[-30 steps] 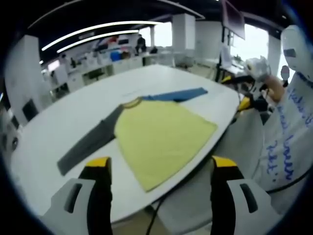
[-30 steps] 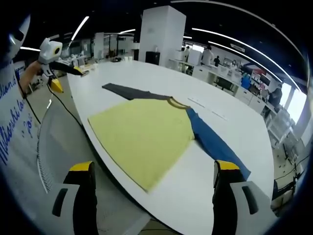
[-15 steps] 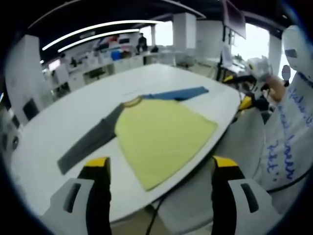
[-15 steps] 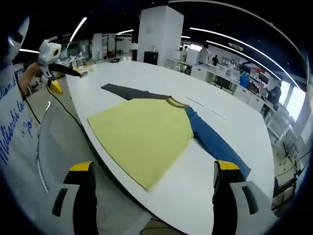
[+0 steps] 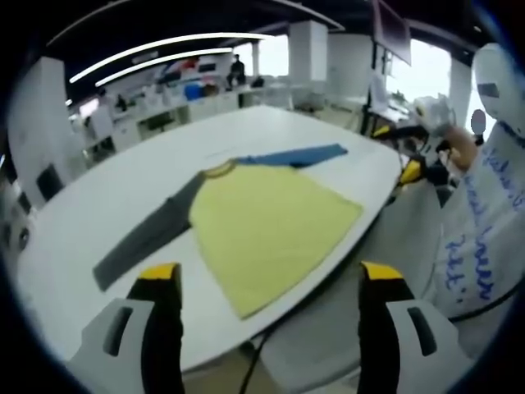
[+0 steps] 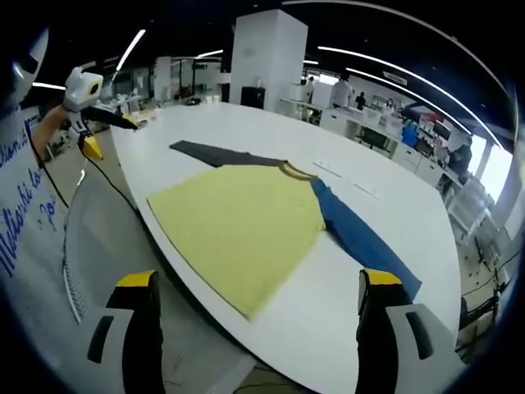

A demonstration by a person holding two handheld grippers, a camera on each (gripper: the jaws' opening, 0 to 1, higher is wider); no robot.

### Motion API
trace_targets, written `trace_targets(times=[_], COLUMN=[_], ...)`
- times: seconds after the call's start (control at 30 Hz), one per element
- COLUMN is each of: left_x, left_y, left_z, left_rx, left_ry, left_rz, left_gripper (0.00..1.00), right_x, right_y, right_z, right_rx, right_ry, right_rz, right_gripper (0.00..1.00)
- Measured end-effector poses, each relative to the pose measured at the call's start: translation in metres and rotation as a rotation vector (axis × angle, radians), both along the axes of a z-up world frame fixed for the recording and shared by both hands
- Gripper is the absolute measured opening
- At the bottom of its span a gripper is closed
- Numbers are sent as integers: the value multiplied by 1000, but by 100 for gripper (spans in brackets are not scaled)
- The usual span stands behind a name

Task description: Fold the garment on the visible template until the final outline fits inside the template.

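Note:
A long-sleeved shirt lies flat on the white table (image 5: 74,238) (image 6: 394,205), with its hem at the near edge. Its body is yellow (image 5: 271,226) (image 6: 246,226), one sleeve is dark grey (image 5: 143,238) (image 6: 217,153) and the other is blue (image 5: 299,156) (image 6: 361,242). My left gripper (image 5: 271,275) hovers off the table edge in front of the hem, jaws wide apart and nothing between them. My right gripper (image 6: 258,279) hangs open the same way off the edge. Each gripper also appears in the other's view, held up in a hand beside the table (image 5: 426,115) (image 6: 86,86).
A person in a white suit with blue writing (image 5: 484,230) (image 6: 20,205) stands at the table edge. A cable (image 6: 107,185) hangs from the raised gripper. Desks, a white pillar (image 6: 267,53) and people fill the room behind the table.
The left gripper view has shifted slightly. The shirt lies as before and both grippers stay open.

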State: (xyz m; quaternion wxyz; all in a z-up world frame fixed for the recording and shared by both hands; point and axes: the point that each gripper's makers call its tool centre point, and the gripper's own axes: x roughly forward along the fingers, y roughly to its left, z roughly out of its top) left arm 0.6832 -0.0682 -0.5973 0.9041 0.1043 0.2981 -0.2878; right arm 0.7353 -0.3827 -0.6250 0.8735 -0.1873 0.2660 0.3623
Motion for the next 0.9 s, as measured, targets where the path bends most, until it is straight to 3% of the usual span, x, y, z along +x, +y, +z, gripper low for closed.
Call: trace_targets(times=[0.9], left_x=[-7], left_y=[1], left_z=[-2], left_rx=[-5], left_ry=[-10], left_rz=[19], left_gripper=[100], right_x=[-3], right_y=[0], right_z=[-1], right_rx=[13], right_ry=[1], right_rz=[13], right_gripper=[100])
